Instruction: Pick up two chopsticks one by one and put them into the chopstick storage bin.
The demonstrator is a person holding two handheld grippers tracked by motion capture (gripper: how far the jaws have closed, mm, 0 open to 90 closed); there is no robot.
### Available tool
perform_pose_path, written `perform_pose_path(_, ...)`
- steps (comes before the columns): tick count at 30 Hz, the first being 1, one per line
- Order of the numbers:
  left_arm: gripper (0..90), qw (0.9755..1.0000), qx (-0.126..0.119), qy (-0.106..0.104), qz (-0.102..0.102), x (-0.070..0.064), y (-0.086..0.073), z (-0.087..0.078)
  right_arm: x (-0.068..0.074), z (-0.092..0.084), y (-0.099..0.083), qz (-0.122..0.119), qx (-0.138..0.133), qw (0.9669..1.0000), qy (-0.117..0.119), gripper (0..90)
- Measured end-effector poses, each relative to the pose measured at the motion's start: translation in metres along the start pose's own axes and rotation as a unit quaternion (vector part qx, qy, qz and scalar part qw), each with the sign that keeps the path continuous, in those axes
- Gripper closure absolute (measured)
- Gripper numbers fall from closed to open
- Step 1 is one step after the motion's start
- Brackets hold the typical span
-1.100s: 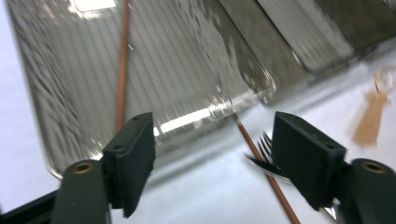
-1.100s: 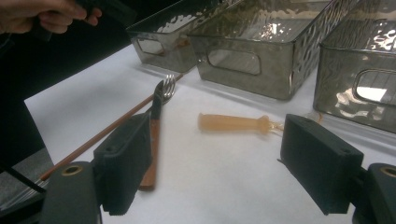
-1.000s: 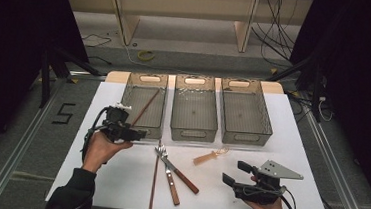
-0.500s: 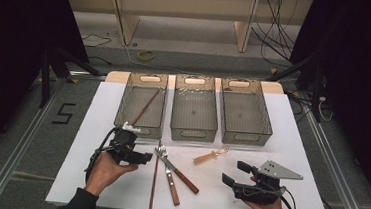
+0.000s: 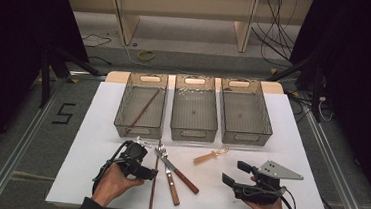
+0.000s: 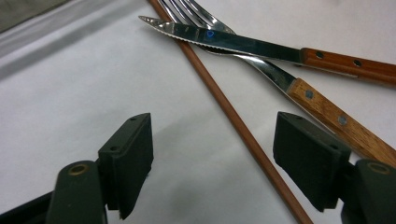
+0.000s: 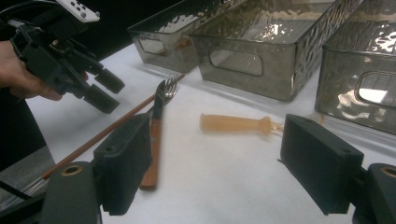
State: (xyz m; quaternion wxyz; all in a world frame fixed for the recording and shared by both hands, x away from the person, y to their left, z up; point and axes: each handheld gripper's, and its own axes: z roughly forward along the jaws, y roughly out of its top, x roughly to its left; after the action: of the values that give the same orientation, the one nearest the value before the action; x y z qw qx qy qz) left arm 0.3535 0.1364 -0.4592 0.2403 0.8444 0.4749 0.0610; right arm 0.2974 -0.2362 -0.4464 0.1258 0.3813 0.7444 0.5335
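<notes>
A: Why does the left gripper [image 5: 149, 172] sit so low at the left of the cutlery pile?

B: I think it lines up on the loose chopstick [image 6: 233, 116]. In the left gripper view the jaws stand wide apart with nothing between the pads, and the brown stick runs on the table [image 5: 95, 142] between them, nearer to one jaw. One chopstick [image 5: 143, 111] lies already in the left bin [image 5: 140, 106], so probably this one goes there too.

A: And the knife [image 6: 261, 46] and the fork [image 6: 299, 84]?

B: They lie crossed just beside the stick, the knife over the fork. For this reason the gripper comes at the lower part of the stick, away from the blade.

A: What is more to the right?

B: The middle bin [image 5: 195, 110] and the right bin [image 5: 245, 114] look empty. A pale plastic spoon [image 5: 211, 156] lies in front of them. The right gripper [image 5: 233, 173] waits at the right, its jaws open also and holding nothing.
</notes>
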Motion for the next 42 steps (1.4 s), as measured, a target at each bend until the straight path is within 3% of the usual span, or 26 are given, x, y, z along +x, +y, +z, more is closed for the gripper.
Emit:
perform_pose_path(6, 33.7, 0.9997, 0.017, -0.011, 0.015, -0.009, -0.001, 0.006, 0.0, 0.0, 0.0, 0.0, 0.001, 1.0, 0.001, 25.7)
perform_pose_path(13, 40.3, 0.9988, 0.034, -0.009, 0.033, -0.016, -0.002, 0.012, 0.0, 0.0, 0.0, 0.0, 0.002, 1.0, 0.002, 25.8)
perform_pose_path(20, 45.4, 0.9977, 0.044, 0.007, 0.051, -0.022, -0.002, 0.015, 0.0, 0.0, 0.0, -0.001, 0.001, 1.0, 0.002, 25.9)
perform_pose_path(29, 59.1, 0.9965, 0.05, 0.017, 0.065, -0.018, -0.002, 0.013, 0.001, 0.0, 0.0, -0.002, 0.001, 1.0, 0.003, 26.0)
perform_pose_path(35, 68.5, 0.9961, 0.058, 0.012, 0.065, -0.011, -0.002, 0.011, 0.001, 0.0, 0.001, -0.002, 0.001, 1.0, 0.003, 26.0)
perform_pose_path(42, 73.8, 0.9953, 0.074, 0.023, 0.059, 0.002, -0.003, 0.007, 0.001, 0.0, 0.001, -0.003, 0.001, 1.0, 0.004, 26.0)
